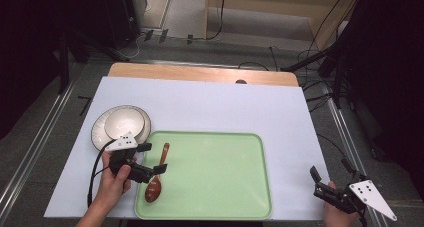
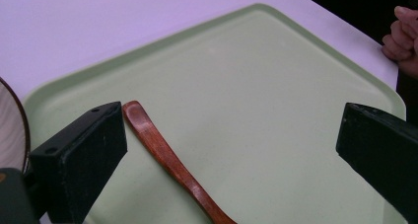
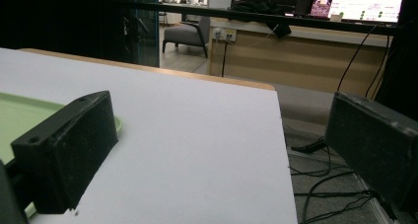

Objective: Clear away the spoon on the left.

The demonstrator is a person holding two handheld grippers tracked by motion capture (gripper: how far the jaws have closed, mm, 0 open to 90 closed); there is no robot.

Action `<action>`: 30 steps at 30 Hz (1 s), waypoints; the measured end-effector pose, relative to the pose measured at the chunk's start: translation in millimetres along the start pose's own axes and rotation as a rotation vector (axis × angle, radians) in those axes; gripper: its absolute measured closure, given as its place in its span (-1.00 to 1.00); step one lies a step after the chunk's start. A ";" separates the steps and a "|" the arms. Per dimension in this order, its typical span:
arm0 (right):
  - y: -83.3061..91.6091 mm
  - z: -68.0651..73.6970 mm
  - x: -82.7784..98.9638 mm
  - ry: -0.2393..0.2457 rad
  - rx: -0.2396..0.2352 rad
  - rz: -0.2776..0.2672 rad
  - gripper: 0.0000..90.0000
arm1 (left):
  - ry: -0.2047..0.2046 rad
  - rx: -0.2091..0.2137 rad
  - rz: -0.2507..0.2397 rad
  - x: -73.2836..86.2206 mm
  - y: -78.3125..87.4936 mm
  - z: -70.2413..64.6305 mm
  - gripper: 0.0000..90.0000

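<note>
A brown wooden spoon [image 1: 156, 179] lies on the left part of a pale green tray [image 1: 220, 172], handle pointing away from the person. My left gripper [image 1: 152, 159] hovers open at the tray's left edge, jaws on either side of the spoon's handle. In the left gripper view the spoon [image 2: 167, 157] runs between the wide-apart jaws of the left gripper [image 2: 236, 130], close to the left one, over the tray [image 2: 256, 86]. My right gripper [image 1: 330, 170] is open near the table's front right corner, off the tray. Nothing sits between the jaws of the right gripper [image 3: 224, 130].
A white bowl [image 1: 123, 123] rests on a plate [image 1: 98, 132] just beyond the left gripper, left of the tray. A white sheet [image 1: 210, 104] covers the table. The tray's corner [image 3: 15, 115] lies left of the right gripper. Cables trail on the floor [image 3: 320, 184].
</note>
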State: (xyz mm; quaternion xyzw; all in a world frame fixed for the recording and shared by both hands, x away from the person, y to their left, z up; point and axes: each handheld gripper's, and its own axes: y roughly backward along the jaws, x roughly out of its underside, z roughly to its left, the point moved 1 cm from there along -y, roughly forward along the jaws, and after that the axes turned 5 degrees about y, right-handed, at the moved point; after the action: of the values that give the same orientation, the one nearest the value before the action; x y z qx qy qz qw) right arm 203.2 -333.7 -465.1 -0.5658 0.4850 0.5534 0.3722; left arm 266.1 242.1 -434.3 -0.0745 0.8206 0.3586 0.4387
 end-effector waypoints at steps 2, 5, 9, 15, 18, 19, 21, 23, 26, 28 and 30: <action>0.1 0.1 0.0 -0.001 0.000 0.001 -1.00 | -0.003 0.001 -0.003 0.2 1.3 -0.1 -1.00; 0.0 -0.1 0.0 0.000 0.000 0.000 -1.00 | -0.010 -0.005 -0.019 1.3 7.1 -0.3 -1.00; 0.1 -0.1 0.0 0.001 -0.001 -0.001 -1.00 | -0.005 -0.007 -0.037 3.4 13.7 0.0 -1.00; 0.0 0.0 0.0 0.001 0.000 0.000 -1.00 | -0.009 -0.019 -0.050 7.7 24.0 1.4 -1.00; 0.1 0.2 0.0 -0.001 0.000 0.001 -1.00 | -0.009 -0.026 -0.056 10.1 29.0 2.1 -1.00; 0.1 0.1 0.0 -0.001 0.000 0.001 -1.00 | -0.009 -0.026 -0.056 10.1 29.0 2.1 -1.00; 0.2 0.2 0.0 0.000 0.000 0.001 -1.00 | -0.006 -0.031 -0.063 12.4 33.6 3.3 -1.00; 0.2 0.2 0.0 -0.001 0.000 0.001 -1.00 | -0.003 -0.037 -0.067 13.9 36.1 3.8 -1.00; 0.2 0.2 0.0 -0.001 0.000 0.001 -1.00 | -0.001 -0.036 -0.067 15.6 38.9 4.4 -1.00; 0.2 0.3 0.0 0.000 0.000 0.001 -1.00 | 0.000 -0.040 -0.074 18.2 43.7 4.9 -1.00; 0.2 0.3 0.0 0.000 0.000 0.002 -1.00 | -0.002 -0.048 -0.080 19.1 45.8 5.2 -1.00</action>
State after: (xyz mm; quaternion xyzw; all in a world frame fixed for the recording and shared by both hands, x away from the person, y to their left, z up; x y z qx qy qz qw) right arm 202.9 -333.5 -465.1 -0.5654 0.4853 0.5538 0.3717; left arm 238.0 282.7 -427.0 -0.1172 0.8078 0.3604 0.4514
